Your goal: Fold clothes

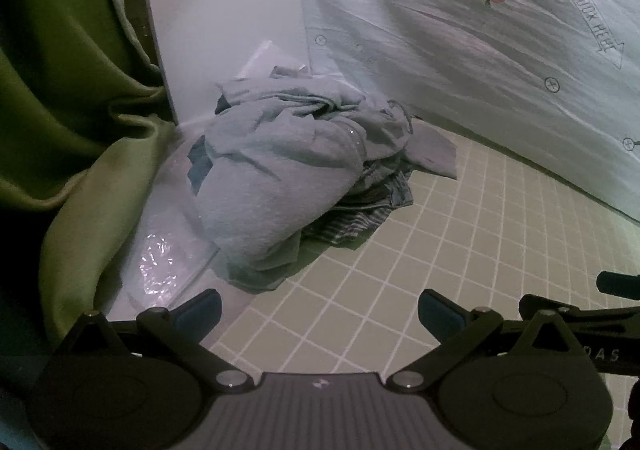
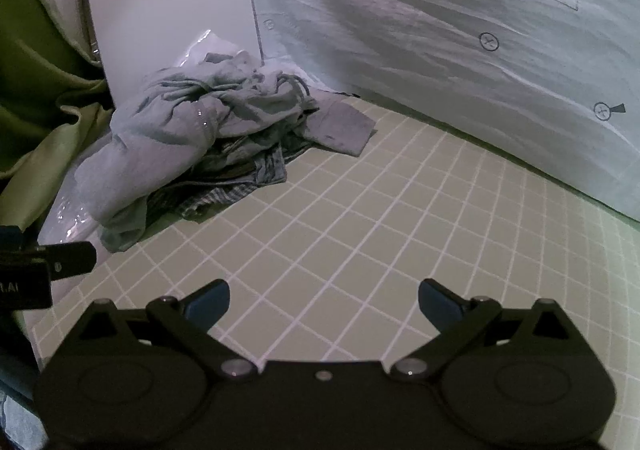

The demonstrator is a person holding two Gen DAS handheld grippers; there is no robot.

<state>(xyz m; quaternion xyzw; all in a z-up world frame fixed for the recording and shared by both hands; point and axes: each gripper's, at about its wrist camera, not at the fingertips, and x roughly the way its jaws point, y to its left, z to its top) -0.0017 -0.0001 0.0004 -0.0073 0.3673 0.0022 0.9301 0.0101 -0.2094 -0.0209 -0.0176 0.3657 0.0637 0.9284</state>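
Left gripper (image 1: 320,312): we find jaws apart, empty.
Right gripper (image 2: 324,304): we find jaws apart, empty.
Clothes pile (image 1: 296,170): ahead-left of both jaws, untouched, on grid mat (image 2: 360,230).

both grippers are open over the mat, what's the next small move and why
Probably reach the left gripper forward to the pale blue garment on top of the pile and pinch an edge. Both grippers, including the right gripper, are open and empty, the grid mat is bare, and nothing is spread out for folding yet.
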